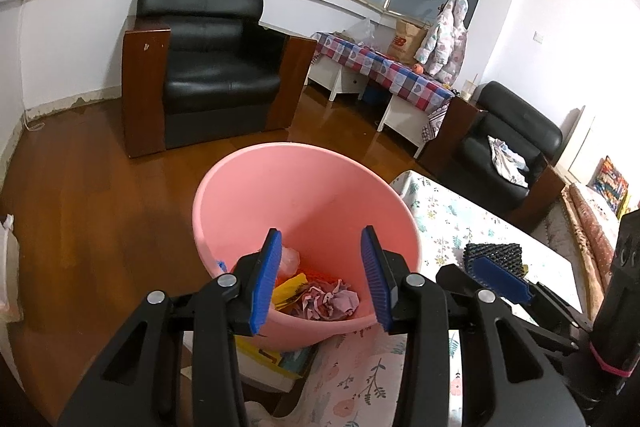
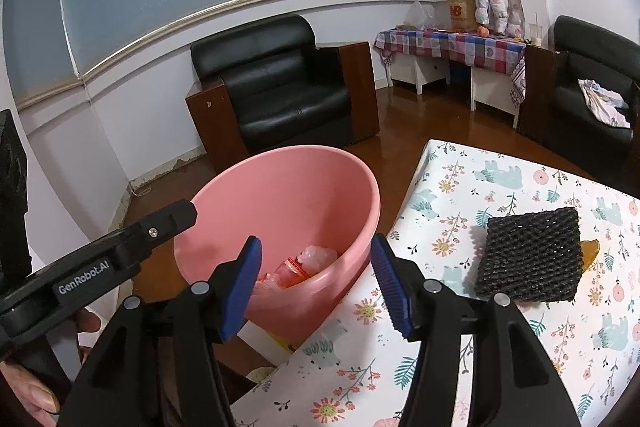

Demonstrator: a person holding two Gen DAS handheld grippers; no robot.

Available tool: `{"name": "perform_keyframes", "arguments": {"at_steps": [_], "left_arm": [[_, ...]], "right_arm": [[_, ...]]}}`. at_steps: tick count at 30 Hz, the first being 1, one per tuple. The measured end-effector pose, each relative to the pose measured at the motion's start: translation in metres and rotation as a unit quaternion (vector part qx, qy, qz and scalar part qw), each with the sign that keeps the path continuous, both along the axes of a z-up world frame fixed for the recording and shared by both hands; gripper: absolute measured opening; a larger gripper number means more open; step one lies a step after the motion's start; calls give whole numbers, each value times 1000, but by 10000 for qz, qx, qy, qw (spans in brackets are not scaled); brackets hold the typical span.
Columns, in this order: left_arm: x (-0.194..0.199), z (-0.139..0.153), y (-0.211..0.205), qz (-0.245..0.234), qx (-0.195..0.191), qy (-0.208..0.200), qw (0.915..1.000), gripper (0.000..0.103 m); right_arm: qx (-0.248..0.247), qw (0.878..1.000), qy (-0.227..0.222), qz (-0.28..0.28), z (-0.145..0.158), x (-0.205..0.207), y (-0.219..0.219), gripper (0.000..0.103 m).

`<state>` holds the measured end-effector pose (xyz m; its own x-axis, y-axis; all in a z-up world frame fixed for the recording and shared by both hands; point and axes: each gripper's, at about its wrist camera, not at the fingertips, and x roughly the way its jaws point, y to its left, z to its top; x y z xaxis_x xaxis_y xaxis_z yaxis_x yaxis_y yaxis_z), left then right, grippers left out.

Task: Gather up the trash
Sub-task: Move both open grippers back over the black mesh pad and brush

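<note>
Left gripper (image 1: 322, 277) jaws spread wide, nothing between blue pads (image 1: 266, 279); aimed down into pink basin (image 1: 256, 195). Right gripper (image 2: 318, 285) jaws likewise spread, empty, hovering over basin's near rim and table edge. In left wrist view, right gripper's blue pad just in front of black mesh pad (image 1: 494, 255).

Inside basin: crumpled pink paper (image 1: 330, 303), yellow wrapper (image 1: 289, 289), clear plastic bag (image 1: 290, 259), orange-red scraps (image 2: 296, 267). Basin tilted, sitting just beside floral-cloth table (image 2: 500, 347), rim touching or nearly touching cloth edge, cannot tell which.

Black mesh pad (image 2: 530, 255) lying flat on table, right of right gripper, apart from basin. Small amber piece (image 2: 590, 253) peeking from under mesh pad's right side.

Yellow box-like items (image 1: 260, 351) under basin, partly hidden.

Beyond: black armchair (image 1: 208, 67) on wood floor (image 1: 88, 195), checkered-cloth side table (image 1: 384, 67) with paper bag (image 1: 406, 41), second black armchair (image 1: 508, 147) at right.
</note>
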<state>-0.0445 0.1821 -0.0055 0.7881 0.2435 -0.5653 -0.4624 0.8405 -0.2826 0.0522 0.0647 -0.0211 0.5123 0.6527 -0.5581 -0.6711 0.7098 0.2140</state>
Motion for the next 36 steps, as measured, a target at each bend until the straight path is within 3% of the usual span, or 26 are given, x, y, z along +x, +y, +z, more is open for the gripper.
{"name": "perform_keyframes", "arguments": {"at_steps": [9, 24, 30, 36], "left_arm": [[6, -4, -11, -191, -127, 119, 9997, 41], [22, 1, -52, -813, 136, 125, 9965, 41], [36, -1, -81, -1231, 436, 222, 9912, 41], [54, -8, -113, -1811, 644, 369, 9807, 41]], "right_arm": [[105, 9999, 53, -89, 5, 4, -18, 59], [148, 9980, 131, -593, 7, 25, -76, 59], [97, 9929, 118, -1180, 8, 46, -122, 59], [51, 9853, 349, -1670, -1, 73, -165, 59]]}}
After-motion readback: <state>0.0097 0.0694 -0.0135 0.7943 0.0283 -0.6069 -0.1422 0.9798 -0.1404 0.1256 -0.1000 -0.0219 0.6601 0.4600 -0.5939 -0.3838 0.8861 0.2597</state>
